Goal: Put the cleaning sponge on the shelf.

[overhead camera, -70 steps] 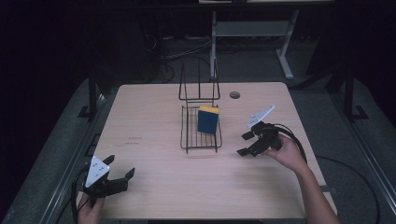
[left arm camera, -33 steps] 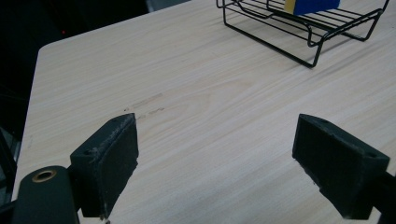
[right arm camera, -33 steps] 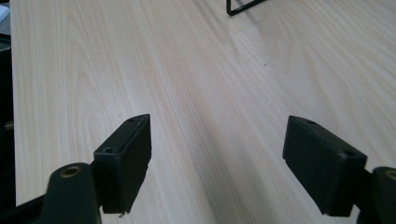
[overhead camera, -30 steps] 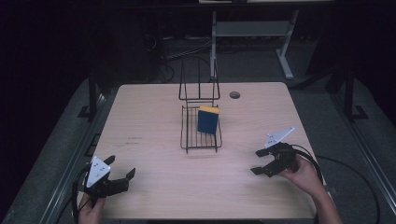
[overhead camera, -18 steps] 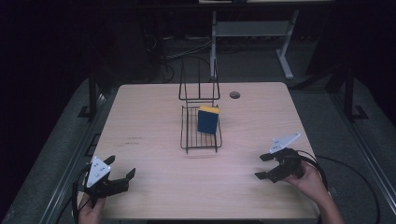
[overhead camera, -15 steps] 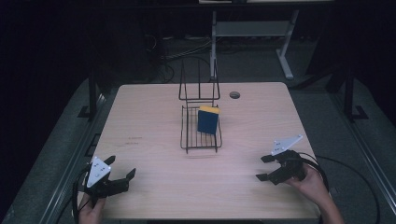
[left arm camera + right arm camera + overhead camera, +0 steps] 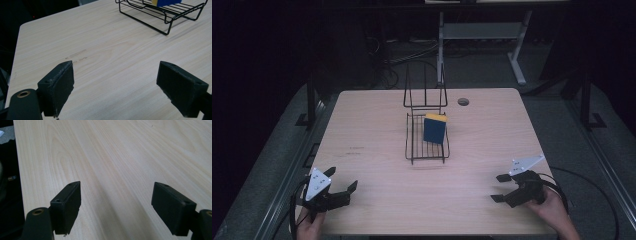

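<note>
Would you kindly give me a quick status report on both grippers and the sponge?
Left gripper open, empty, near corner. Right gripper open, empty, near edge. Blue-and-yellow sponge upright in wire rack, mid-table. Nothing in the way.

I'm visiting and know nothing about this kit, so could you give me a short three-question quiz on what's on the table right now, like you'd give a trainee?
1. True or false: the right gripper is holding the blue and yellow block.
2. Where does the block sit? A) on the bare table B) in the flat wire rack C) between the left gripper's jaws
3. Fill in: behind the flat rack stands a taller wire ____.

Key
1. False: its jaws stand open and empty, near the table's front right corner.
2. B
3. rack (an upright black wire frame)
</note>
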`<state>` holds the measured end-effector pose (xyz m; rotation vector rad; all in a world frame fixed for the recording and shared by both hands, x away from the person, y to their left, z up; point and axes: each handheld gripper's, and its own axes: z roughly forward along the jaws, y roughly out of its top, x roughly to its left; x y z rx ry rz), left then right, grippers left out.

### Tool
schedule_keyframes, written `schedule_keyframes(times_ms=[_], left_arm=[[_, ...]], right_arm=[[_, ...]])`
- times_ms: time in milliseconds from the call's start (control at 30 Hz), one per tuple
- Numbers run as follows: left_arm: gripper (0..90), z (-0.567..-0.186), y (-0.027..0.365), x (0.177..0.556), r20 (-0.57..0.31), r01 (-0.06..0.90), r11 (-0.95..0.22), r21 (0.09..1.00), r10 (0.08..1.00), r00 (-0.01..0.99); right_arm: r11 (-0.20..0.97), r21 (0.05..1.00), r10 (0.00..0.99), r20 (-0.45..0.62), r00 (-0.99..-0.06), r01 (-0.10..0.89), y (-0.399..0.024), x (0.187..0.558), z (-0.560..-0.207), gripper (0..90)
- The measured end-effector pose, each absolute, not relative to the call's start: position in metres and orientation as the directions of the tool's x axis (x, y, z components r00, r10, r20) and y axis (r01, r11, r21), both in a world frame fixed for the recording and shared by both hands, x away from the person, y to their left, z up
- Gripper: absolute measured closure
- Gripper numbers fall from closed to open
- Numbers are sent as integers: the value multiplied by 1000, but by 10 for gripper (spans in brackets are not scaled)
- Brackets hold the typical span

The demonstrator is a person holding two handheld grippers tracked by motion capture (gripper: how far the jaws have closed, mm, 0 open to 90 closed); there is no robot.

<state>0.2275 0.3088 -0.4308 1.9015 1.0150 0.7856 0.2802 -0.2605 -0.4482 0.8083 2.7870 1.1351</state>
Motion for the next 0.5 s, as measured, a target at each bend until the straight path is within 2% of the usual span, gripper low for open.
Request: schedule_keyframes(times_ms=[500], left_arm=[[139,-431,309,228,140,355,-338,872,866,481]], right_arm=[[579,683,486,150,-861,446,-267,262,-450,236]])
